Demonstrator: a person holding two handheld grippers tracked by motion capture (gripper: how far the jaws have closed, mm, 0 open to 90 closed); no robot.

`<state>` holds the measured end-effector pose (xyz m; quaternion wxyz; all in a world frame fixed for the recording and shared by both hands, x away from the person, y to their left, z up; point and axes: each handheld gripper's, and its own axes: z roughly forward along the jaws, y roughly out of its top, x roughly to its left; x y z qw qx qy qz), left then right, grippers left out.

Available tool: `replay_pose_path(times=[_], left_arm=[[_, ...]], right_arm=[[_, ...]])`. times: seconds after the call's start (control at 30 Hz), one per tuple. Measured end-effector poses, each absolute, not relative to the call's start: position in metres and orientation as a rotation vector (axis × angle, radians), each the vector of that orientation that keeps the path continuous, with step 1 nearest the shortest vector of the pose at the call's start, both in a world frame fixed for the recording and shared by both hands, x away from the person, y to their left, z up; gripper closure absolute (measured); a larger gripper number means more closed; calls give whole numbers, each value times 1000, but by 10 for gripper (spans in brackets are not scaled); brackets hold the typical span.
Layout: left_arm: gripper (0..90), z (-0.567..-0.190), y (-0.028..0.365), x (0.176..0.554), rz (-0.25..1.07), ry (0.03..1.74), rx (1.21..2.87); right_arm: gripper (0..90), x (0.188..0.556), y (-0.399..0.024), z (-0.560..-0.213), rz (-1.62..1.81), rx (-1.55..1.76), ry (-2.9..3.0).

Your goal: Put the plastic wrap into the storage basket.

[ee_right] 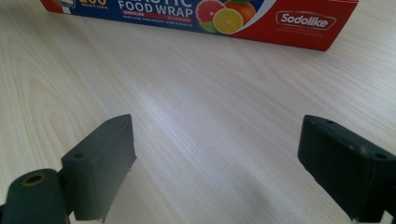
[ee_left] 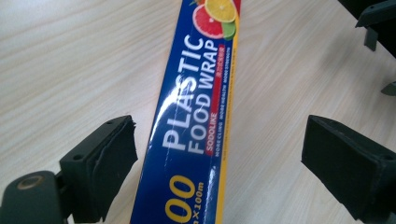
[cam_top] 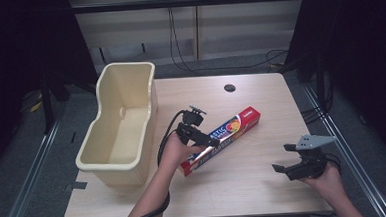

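A long, narrow cardboard box of plastic food wrap, blue and red with citrus fruit printed on it (cam_top: 221, 139), lies flat near the middle of the pale wood-grain worktop (cam_top: 245, 186), set on a slant: one end points toward the near edge, the other, red end toward the far right corner. Just beside it, toward the left edge, stands a deep cream plastic tub (cam_top: 119, 125), empty as far as can be seen.

The left tongs (cam_top: 198, 136) hang over the box's near half with both jaws wide apart. In the left gripper view the box (ee_left: 194, 126) runs up between the two black pads (ee_left: 114, 163), nearer the left one, with wood showing on both sides, so nothing presses on it yet. The right tongs (cam_top: 288, 158) sit well apart near the right near corner, likewise spread wide and holding nothing; in the right gripper view the box (ee_right: 210, 14) lies farther off across bare wood.

The box looks light and fairly stiff along its length, though thin card walls will likely dent under a hard squeeze, and its glossy print may be slick. The soundest hold seems to be across the narrow width, close to the middle of its length, so that neither end droops or swings when it is lifted.
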<state>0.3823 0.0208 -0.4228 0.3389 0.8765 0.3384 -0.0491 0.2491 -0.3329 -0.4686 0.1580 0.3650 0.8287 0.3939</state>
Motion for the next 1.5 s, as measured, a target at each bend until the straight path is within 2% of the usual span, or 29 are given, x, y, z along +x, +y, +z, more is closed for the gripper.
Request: replay_pose_path(times=[0.4,0.57,0.87,1.17,1.5], left_arm=[[95,-420,1,393,-98,852,2316],[93,-428,-10,405,-108,891,2357],[103,-443,-33,417,-116,858,2438],[129,-451,-45,421,-129,834,2524],[212,-457,-52,425,-142,875,2547]], right_arm=[[107,248,-335,-467,1147,1054,2354],[107,249,-335,-467,1152,1060,2351],[107,249,-336,-467,1162,1061,2349],[107,249,-337,-466,1165,1068,2344],[107,249,-337,-466,1160,1061,2340]])
